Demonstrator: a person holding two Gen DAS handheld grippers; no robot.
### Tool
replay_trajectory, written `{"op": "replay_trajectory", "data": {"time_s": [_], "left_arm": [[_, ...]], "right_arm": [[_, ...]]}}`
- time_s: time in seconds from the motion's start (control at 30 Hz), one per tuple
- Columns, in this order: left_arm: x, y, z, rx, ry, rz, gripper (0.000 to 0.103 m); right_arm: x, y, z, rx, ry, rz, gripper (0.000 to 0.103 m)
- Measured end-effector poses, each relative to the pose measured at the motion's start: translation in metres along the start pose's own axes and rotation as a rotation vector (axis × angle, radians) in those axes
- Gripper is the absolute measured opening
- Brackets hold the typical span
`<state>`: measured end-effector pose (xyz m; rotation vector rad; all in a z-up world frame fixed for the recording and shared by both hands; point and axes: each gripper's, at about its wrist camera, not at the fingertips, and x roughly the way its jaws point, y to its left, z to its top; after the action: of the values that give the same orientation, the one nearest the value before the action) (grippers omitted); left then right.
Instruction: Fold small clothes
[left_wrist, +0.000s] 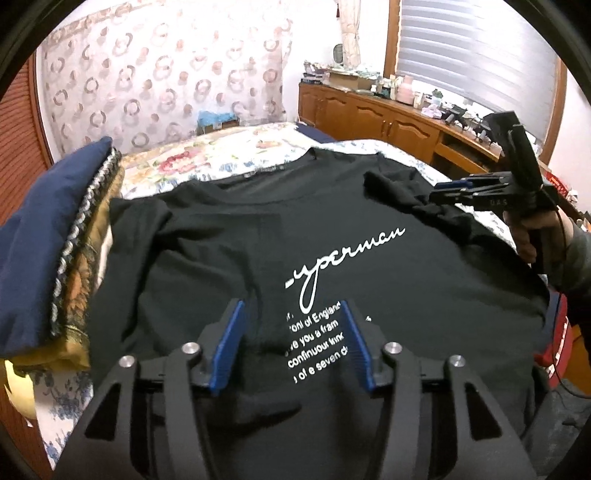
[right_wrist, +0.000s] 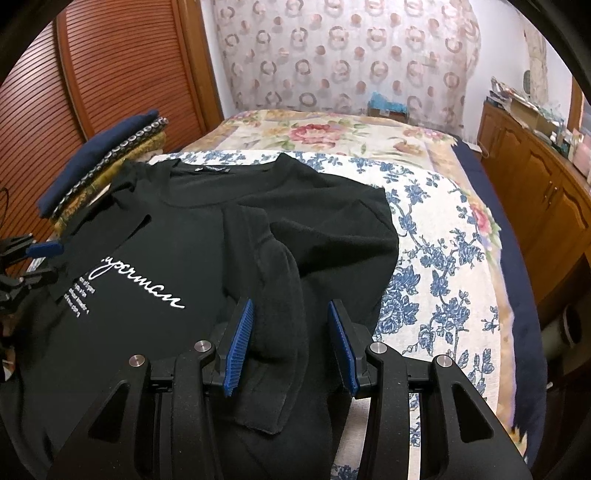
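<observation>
A: Where is the shirt (left_wrist: 332, 229) at this point?

B: It lies flat on the bed (right_wrist: 443, 236), collar toward the far edge and the printed side up. Beside it, by the bed's left edge, sits a stack (left_wrist: 55, 251) of folded cloth, likely pieces already done.

A: And the 2 claws?

B: The left claw (left_wrist: 291, 332) hangs over the print with its pads spread, nothing pressed between them. The right claw (right_wrist: 290, 332) is also spread; the right sleeve (right_wrist: 280, 317) lies between its pads, folded in over the body, but they do not pinch it.

A: Why is the sleeve lying there?

B: Probably as the 1st fold, so the side becomes a straight edge. The left sleeve (left_wrist: 140, 218) is spread out toward the stack, so that side looks not yet folded.

A: What could go wrong?

B: The thick sleeve bunches and may slide back.
</observation>
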<state>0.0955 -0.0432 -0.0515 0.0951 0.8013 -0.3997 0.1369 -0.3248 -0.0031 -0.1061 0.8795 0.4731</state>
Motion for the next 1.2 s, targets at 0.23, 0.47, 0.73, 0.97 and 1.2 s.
{"op": "replay_trajectory", "data": {"time_s": [0.23,0.47,0.73,0.97,1.2], "left_arm": [[0.012,0.005,-0.011,-0.032,0.039,-0.027,0.057],[0.011,0.005,-0.016,-0.038,0.04,-0.027,0.058],[0.017,0.002,-0.017,-0.016,0.062,-0.011,0.06],[0.02,-0.007,-0.018,0.037,0.082,-0.003,0.074],[0.024,-0.018,-0.016,0.08,0.103,0.015,0.085]], "right_arm": [[0.008,0.003,-0.001,-0.007,0.025,0.006,0.042],[0.012,0.014,0.0,-0.053,0.044,0.07,0.01],[-0.018,0.047,0.012,-0.088,-0.056,0.214,0.006],[-0.024,0.049,0.019,-0.08,-0.079,0.183,0.037],[-0.016,0.032,0.013,-0.049,-0.045,0.118,0.037]]}}
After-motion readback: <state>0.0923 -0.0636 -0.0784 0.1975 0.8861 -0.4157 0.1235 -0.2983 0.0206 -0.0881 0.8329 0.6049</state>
